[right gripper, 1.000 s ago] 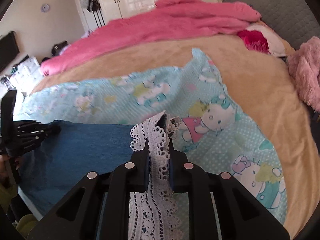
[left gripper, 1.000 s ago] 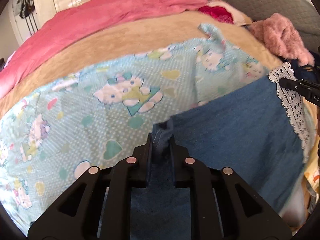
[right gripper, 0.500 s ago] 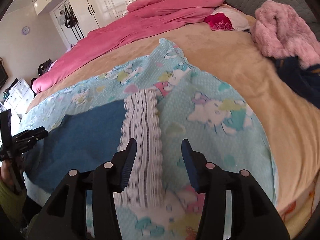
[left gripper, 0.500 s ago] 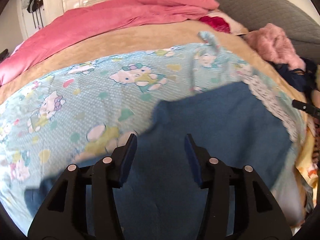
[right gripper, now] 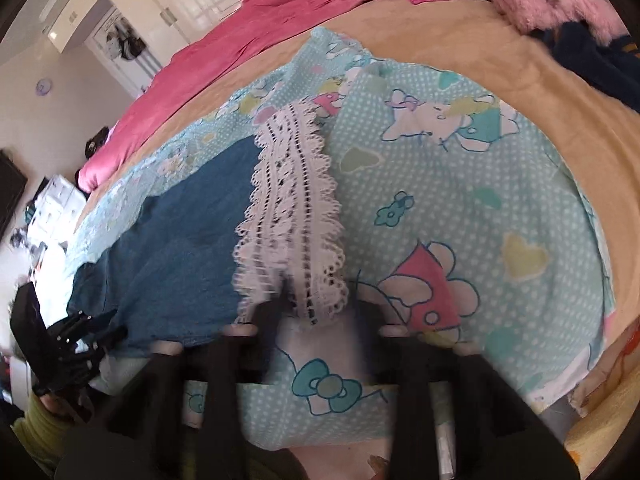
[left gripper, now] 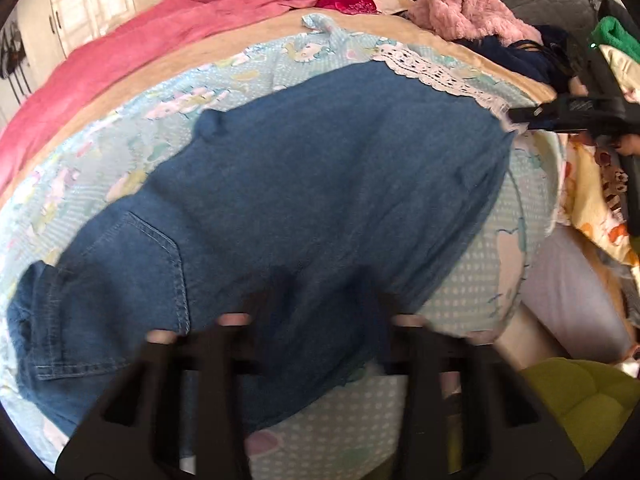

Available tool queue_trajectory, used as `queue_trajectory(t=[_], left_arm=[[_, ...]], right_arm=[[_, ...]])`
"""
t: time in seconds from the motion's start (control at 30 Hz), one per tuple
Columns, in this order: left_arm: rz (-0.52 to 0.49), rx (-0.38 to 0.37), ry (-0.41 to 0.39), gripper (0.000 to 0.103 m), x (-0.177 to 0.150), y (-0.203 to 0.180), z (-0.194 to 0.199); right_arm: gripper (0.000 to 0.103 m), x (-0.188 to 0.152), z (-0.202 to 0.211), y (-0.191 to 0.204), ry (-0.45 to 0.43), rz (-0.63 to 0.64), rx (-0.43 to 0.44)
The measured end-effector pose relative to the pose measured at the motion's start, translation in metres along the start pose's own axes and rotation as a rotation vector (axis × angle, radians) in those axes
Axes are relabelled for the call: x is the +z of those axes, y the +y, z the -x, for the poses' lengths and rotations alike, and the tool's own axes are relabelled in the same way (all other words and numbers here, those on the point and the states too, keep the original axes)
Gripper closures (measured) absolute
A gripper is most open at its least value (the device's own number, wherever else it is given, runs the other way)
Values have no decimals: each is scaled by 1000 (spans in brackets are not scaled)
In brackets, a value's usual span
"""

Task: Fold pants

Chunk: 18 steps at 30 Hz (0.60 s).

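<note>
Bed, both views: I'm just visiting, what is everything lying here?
pants: one, blue denim, spread on the sheet
lace trim: one, white, along the pants' hem
sheet: one, light blue cartoon print, on the bedspread
bedspread: one, tan, under everything
blanket: one, pink, far side
fluffy garment: one, pink, far right
left gripper: black, jaws apart, just been closing, denim showing between
right gripper: black, jaws apart, just been closing, lace end between
</note>
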<state>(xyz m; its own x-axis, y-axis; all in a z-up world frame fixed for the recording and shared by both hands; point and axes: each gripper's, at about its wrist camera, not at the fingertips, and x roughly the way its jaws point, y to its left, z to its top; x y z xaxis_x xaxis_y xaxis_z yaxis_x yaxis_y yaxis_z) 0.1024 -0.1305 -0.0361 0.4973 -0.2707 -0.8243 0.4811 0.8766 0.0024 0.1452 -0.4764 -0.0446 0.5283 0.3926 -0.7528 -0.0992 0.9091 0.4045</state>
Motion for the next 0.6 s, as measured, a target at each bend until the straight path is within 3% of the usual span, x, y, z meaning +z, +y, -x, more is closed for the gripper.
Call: queue_trajectory(t=[0.2,0.3,0.4,0.47,0.53,0.6], left_arm=[[20,-70,28,103,-6,7,15],[18,-57,38,103,-14,4,7],[17,-64,38,103,-15,5,12],[25,-66,29,103,-14,8,19],[40,-55,3,94,-12,13,28],[56,2,-22,73,-8,22,38]], right_arm=[[83,4,5,5,-21,79,-92],[75,-1,-7,-3,7,49,-102],[59,1,5,-7,-16,25,-107],[56,5,19,-3,-56,48,-144],[49,8,33,7,-111,92,-178],[40,11,37,19,-136,128,-182]])
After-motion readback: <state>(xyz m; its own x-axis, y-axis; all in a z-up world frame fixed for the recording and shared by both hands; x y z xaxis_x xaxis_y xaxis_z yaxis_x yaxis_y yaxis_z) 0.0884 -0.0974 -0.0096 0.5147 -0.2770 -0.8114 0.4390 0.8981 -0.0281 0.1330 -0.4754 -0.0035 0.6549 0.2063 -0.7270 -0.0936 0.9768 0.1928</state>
